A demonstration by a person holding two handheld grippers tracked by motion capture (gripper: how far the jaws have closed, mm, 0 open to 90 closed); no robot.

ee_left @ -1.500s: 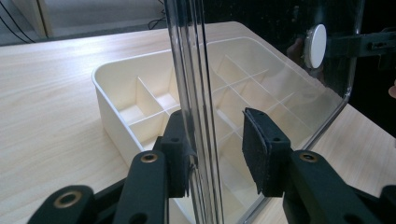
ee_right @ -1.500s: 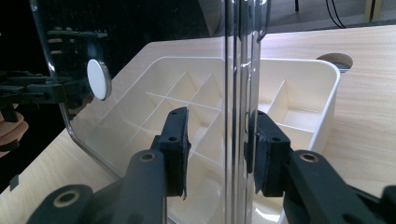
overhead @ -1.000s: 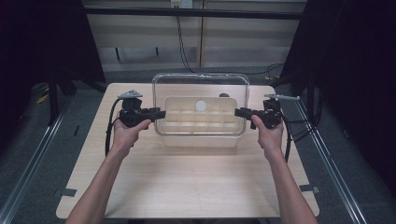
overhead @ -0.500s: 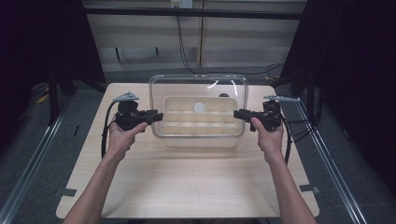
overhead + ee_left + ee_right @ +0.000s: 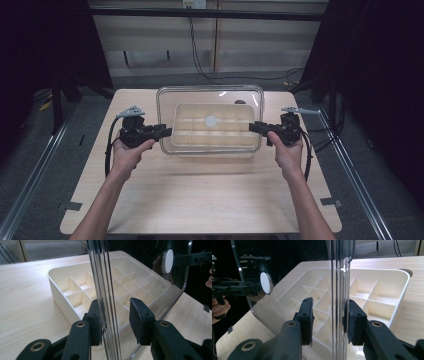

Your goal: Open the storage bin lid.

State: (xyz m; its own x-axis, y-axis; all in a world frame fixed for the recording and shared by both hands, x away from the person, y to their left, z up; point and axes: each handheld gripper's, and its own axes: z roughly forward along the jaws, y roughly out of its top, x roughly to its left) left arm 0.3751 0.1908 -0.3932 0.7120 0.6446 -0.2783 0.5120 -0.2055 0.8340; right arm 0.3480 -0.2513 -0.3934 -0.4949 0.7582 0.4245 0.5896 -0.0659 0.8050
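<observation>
Near wall of the cream plastic divided tray [image 5: 212,148] blurred behind the clear plastic lid's [image 5: 210,91] edge, lid's top cut off in both gripper views, person's forearms cut off at the high view's bottom edge.

Both tongs [image 5: 165,132] [image 5: 253,126] parted, facing inward.

Light falls from above onto the worktop [image 5: 200,195], which reads evenly bright and pale, while the surroundings on both sides sink into near black. The high view is soft, with faint shadows under the forearms. A small white glare spot sits on the clear lid [image 5: 210,95]. In the left gripper view the lid's edge [image 5: 105,290] shows bright streaks and dark reflections, and the near tongs [image 5: 117,322] are slightly blurred. In the right gripper view the lid [image 5: 338,290] mirrors the dark room; the tray [image 5: 384,290] glows cream.
</observation>
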